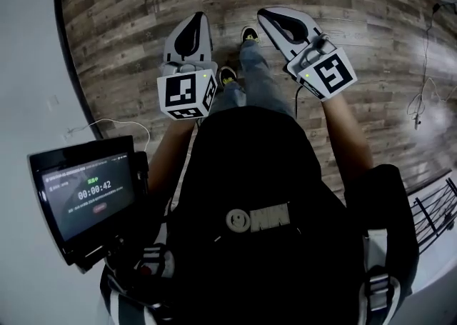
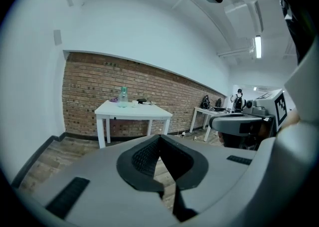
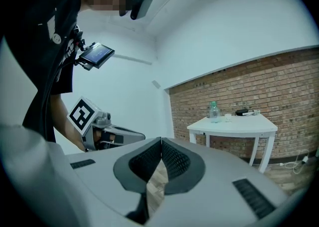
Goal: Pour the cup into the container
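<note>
Left tool [image 2: 159,137], right tool [image 3: 161,142]: jaws together, empty. Cup [image 3: 228,117] small, on desk [image 3: 233,125] mid-right. Looks light, probably thin-walled. Take mid-wall, gentle squeeze, keep upright.

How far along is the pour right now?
Nothing done yet. In hand: nothing, since the left gripper and right gripper are both shut and empty. The white table with the bottle and a small cup stands far off. Remaining: approach, grasp, pour.

My head camera looks steeply down at the floor [image 1: 143,16]. Both gripper cameras face roughly level and share a distant table [image 2: 133,110].
</note>
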Tool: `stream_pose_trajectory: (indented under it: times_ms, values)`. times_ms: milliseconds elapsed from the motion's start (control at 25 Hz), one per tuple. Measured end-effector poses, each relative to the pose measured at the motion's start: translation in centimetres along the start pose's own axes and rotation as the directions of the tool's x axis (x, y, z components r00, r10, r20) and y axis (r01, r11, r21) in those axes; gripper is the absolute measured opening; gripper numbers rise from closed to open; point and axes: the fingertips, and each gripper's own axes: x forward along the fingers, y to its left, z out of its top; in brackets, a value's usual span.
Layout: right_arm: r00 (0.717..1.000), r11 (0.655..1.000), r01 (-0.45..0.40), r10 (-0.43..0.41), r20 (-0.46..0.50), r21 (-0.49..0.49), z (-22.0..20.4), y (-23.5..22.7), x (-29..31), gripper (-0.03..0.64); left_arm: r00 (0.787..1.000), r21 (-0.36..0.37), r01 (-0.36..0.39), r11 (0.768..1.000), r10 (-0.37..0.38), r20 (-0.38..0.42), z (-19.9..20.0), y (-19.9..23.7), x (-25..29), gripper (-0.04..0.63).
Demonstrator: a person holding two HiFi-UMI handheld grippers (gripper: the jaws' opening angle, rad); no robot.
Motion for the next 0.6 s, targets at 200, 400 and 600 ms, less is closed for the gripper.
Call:
stream_pose_trajectory:
  times_ms: [200, 400, 600]
  values:
    - [1.000, 0.999, -0.009, 0.008, -0.016, -0.051, -1.4, 7.7, -3.4, 0.008, 1.000, 0.007, 0.001, 1.000, -0.001, -0.006, -3.4, -1.5, -7.0, -0.003]
    - [1.000, 0.998, -0.021, 0.021, -0.001, -0.052, -1.8, 11.4, -6.3, 0.008, 1.000, 0.008, 0.002, 1.000, -0.002, 0.006, -4.5, -3.6, -10.2, -0.003]
    - [0.999, 0.999, -0.039, 0.038, -0.009, -0.038, -3.4, 13.6, -8.7, 0.008, 1.000, 0.001, -0.010, 1.000, 0.010, -0.001, -6.0, -5.7, -12.5, -0.003]
